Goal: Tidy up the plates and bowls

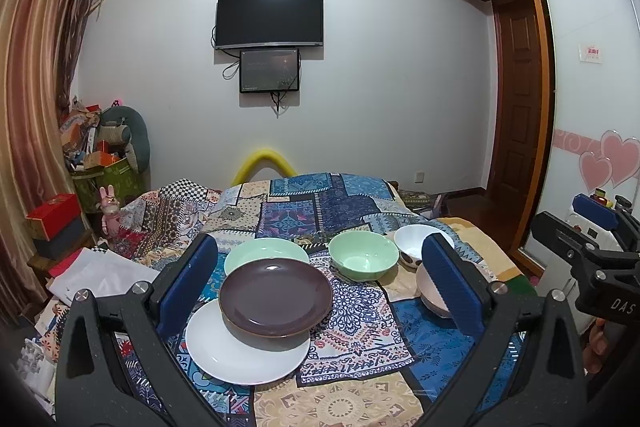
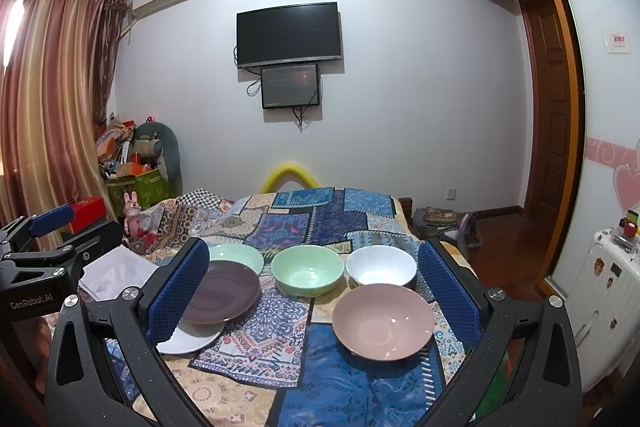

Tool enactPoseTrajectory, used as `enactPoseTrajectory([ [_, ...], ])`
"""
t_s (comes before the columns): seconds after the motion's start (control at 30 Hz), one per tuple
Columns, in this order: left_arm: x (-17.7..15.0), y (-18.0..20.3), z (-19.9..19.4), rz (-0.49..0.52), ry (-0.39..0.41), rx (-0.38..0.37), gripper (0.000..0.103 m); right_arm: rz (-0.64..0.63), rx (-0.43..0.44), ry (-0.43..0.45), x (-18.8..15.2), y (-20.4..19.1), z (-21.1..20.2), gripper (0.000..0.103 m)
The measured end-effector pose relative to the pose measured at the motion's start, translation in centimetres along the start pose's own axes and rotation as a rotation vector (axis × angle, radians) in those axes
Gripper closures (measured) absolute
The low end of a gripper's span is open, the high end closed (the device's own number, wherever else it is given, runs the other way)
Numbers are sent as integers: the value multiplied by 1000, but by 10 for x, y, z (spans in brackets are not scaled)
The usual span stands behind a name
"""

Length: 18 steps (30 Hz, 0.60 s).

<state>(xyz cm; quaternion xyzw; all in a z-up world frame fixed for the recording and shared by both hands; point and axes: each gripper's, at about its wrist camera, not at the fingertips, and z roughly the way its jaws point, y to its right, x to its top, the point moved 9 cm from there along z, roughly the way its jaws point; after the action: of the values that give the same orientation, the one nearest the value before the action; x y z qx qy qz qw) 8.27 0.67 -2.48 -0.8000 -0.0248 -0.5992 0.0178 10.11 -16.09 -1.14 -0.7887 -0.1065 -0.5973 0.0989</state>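
Crockery is lying on a patchwork-covered bed [image 1: 360,399]. Left wrist view: left tongs [image 1: 320,279] are standing wide apart, gripping nothing; between their pads a purple plate [image 1: 276,293] is resting on a white plate [image 1: 244,351], with a green plate [image 1: 266,253] just beyond. Right wrist view: right tongs [image 2: 312,291] are likewise gaping and empty; a pink bowl [image 2: 383,321] is sitting between the pads, with a green bowl [image 2: 307,270] and white bowl [image 2: 380,265] behind it.

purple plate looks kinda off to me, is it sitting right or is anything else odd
The purple plate sits tilted, propped on the overlapping rims of the white plate and the green plate rather than nested flat. Nothing looks spilled or broken.
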Motion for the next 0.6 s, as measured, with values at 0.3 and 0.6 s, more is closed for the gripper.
enactPoseTrajectory([
  [0.3, 0, 0, -1, -1, 1, -1, 0, 4, 0, -1, -1, 1, 1, 0],
  [0.6, 0, 0, 0, -2, -1, -2, 0, 3, 3, -1, 0, 0, 2, 0],
])
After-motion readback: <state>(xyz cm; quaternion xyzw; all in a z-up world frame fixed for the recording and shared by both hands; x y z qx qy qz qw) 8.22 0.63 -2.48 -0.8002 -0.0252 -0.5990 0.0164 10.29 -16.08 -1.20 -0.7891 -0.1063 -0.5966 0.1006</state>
